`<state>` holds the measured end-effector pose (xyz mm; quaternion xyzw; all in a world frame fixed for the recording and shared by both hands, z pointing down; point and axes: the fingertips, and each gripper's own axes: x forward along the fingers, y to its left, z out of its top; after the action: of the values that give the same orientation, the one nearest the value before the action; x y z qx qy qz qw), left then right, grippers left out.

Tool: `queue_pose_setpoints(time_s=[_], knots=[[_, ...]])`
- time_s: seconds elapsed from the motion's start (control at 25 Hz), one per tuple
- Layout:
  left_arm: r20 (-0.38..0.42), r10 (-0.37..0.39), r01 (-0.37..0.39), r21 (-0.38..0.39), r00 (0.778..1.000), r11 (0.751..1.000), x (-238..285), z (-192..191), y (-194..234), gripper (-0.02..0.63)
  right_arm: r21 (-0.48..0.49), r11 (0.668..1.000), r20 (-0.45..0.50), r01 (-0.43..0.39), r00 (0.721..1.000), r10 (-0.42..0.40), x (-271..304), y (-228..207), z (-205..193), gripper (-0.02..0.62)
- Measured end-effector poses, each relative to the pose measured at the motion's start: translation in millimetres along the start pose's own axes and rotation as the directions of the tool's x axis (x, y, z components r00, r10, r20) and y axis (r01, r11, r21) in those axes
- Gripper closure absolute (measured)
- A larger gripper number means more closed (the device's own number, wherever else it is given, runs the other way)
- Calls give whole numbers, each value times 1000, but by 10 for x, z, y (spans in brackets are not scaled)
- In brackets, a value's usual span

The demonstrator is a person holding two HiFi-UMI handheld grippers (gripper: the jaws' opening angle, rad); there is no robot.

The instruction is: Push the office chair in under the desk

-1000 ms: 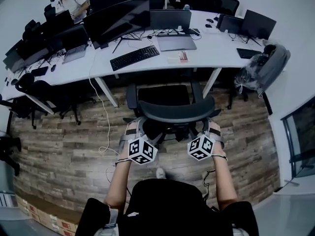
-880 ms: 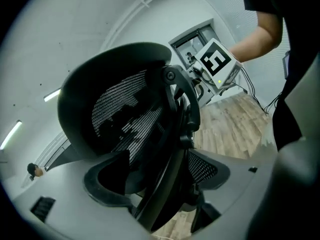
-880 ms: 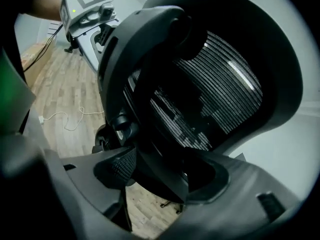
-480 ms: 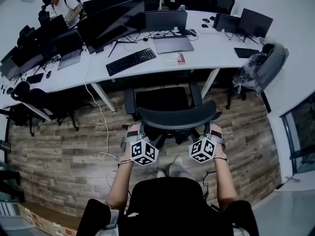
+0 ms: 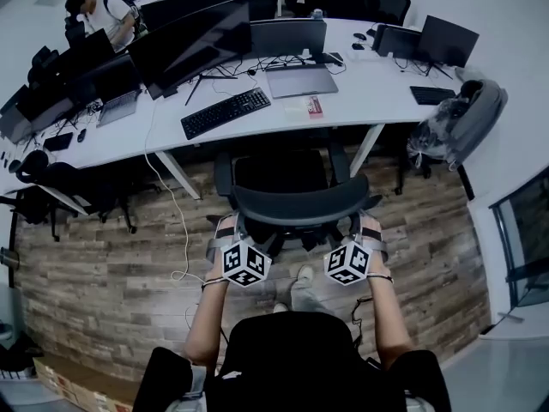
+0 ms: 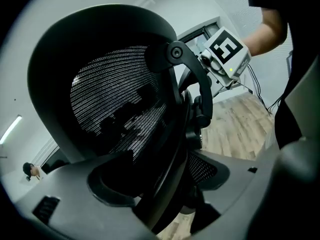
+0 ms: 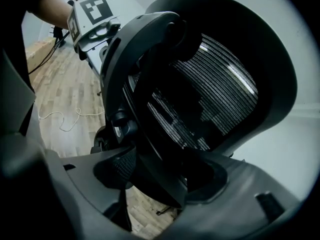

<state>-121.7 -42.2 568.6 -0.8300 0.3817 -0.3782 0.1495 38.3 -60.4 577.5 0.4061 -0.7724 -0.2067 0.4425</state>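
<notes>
The black mesh office chair (image 5: pixel 296 202) stands facing the white desk (image 5: pixel 369 93), with its seat partly under the desk's front edge. My left gripper (image 5: pixel 227 230) holds the left side of the backrest and my right gripper (image 5: pixel 369 228) holds the right side. In the left gripper view the chair's backrest (image 6: pixel 115 99) fills the picture, and its frame runs between the jaws of the left gripper (image 6: pixel 165 184). The right gripper view shows the same for the backrest (image 7: pixel 210 84) and the right gripper (image 7: pixel 160 174). Both grippers are shut on the backrest's edge.
On the desk lie a keyboard (image 5: pixel 225 112) and a laptop (image 5: pixel 300 80), with monitors behind. A grey backpack (image 5: pixel 463 118) leans at the right. A white cable (image 5: pixel 184 256) trails over the wood floor. Other chairs (image 5: pixel 51 174) stand left. A person (image 5: pixel 103 11) sits far back.
I have stepped forward, a foot now showing under the chair. The chair has rolled slightly toward the desk with both grippers still on the backrest.
</notes>
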Motion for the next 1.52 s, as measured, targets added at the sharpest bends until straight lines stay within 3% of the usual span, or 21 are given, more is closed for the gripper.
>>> queue_pose_setpoints(time_s=[0.72,1.52], knots=[[-65,61,-65,-71,996,995,779,-119,867,252,-86,996,132,-28,990,39,924,-573,219,321],[-78,126,-133,-97,989,986,1688,192,1353,259,-102,994,194,-45,979,64,1707,-1365,-52,327]])
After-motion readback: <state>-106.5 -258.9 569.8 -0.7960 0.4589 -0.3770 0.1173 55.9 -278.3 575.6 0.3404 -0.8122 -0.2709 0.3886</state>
